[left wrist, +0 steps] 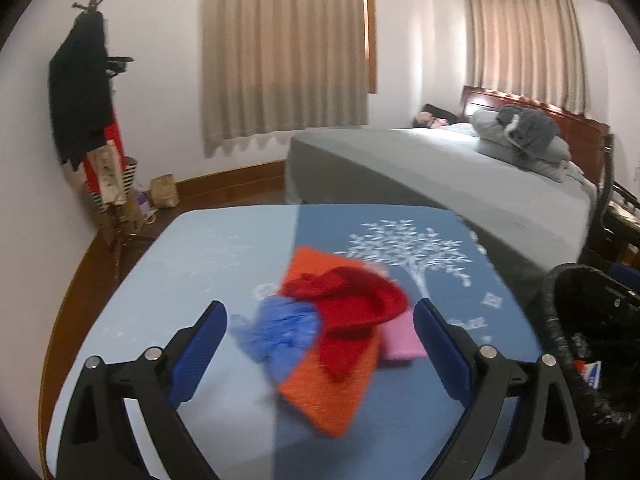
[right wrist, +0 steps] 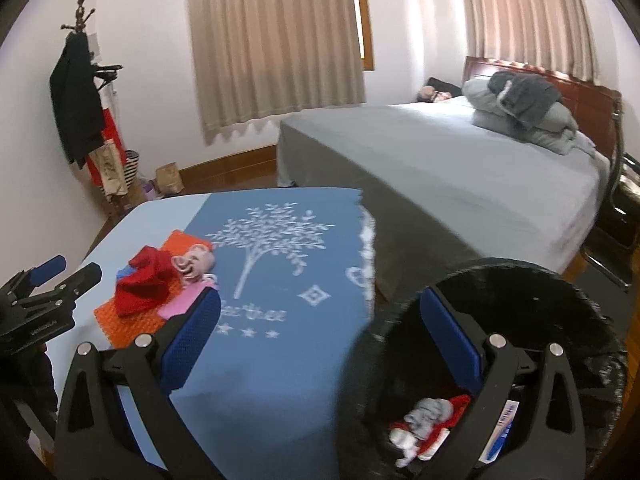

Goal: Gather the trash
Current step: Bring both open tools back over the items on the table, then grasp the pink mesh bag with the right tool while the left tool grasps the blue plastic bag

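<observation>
On the blue tree-print tablecloth lies an orange mat with a red knitted cloth, a crumpled blue plastic piece and a pink flat piece on or beside it. My left gripper is open just in front of this pile, its fingers either side of it and not touching. The right wrist view shows the same red cloth, a crumpled pink piece and the left gripper. My right gripper is open and empty, straddling the table's edge and the black bin.
The black-lined bin stands at the table's right side and holds grey, red and white scraps. A grey bed with folded bedding lies behind. A coat stand and a paper bag are by the left wall.
</observation>
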Demonstrator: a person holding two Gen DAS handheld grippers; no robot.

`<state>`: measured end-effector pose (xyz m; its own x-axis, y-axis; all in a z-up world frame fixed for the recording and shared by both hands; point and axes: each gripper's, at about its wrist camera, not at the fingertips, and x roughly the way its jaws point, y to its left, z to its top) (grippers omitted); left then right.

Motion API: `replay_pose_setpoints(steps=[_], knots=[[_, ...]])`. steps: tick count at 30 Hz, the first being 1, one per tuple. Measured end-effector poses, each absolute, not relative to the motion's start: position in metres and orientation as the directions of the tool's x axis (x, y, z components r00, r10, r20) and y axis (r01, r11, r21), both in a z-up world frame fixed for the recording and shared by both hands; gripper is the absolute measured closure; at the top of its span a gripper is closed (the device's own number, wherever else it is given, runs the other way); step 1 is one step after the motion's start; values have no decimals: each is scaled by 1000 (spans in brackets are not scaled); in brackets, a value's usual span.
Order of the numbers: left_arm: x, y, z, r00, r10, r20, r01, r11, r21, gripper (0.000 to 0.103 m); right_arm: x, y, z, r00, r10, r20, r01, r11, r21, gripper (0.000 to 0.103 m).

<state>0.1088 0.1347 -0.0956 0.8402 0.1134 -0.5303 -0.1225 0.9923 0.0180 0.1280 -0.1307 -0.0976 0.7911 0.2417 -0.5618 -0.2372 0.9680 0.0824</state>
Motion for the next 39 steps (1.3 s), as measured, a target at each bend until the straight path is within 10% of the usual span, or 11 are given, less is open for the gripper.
replay_pose_setpoints(steps=[20, 35, 39], knots=[[106, 196, -133, 784, 229, -576, -252, 967, 41, 13, 170, -37, -153, 689, 313, -654, -348, 934, 81, 6], [107, 217, -143, 768, 231, -598, -275, 961, 19, 13, 183, 11, -186, 544, 372, -752, -446, 887, 116, 46], [107, 216, -146, 763, 222, -606, -268, 963, 16, 13, 181, 16, -189, 499, 417, -760, -481, 862, 157, 71]])
